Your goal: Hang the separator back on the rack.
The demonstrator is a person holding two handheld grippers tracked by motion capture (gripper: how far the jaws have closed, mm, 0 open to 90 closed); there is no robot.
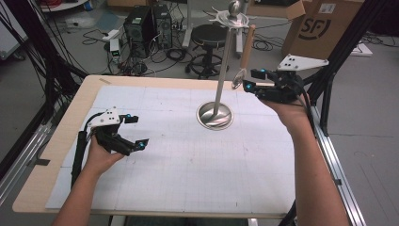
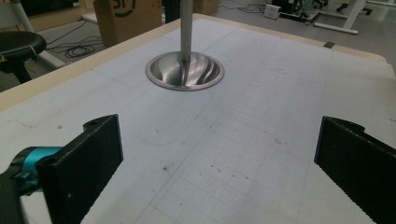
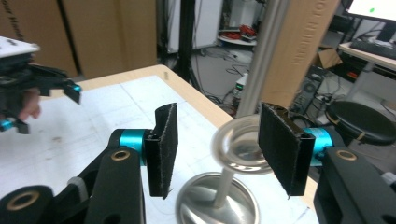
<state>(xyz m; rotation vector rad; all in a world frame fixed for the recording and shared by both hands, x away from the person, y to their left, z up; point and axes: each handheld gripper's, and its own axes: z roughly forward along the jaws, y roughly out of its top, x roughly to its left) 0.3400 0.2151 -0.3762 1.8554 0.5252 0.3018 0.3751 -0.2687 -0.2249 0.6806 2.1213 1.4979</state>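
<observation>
1. Your left gripper (image 1: 132, 131) sits low over the white gridded mat (image 1: 188, 179), near its left side, with its jaws spread wide and nothing between them.
2. In the left gripper view, bare mat lies between those two black jaws, and the round steel base (image 2: 184, 71) of the stand sits well ahead of them, with the pole (image 2: 186, 28) rising from its middle.
3. Your right gripper (image 1: 251, 79) is raised above the far right part of the table (image 1: 70, 122), just to the right of the pole, jaws parted.
4. A utensil with a wooden handle (image 1: 247, 45) hangs from the rack at the top of the stand (image 1: 234, 18). Its wire-ring end (image 1: 239, 77) hangs right at your right gripper's tips.
5. In the right gripper view, the blurred wire ring (image 3: 238, 147) lies between the two pads (image 3: 164, 147), nearer the right one. Whether either pad touches it, you cannot tell; the jaws are not closed on it.
6. Below that ring, the steel base shows beneath the gap, and your left hand's gripper (image 3: 28, 88) is far off to the left.
7. Beyond the table stand a black stool (image 1: 209, 35) and a cardboard box (image 1: 320, 26).
</observation>
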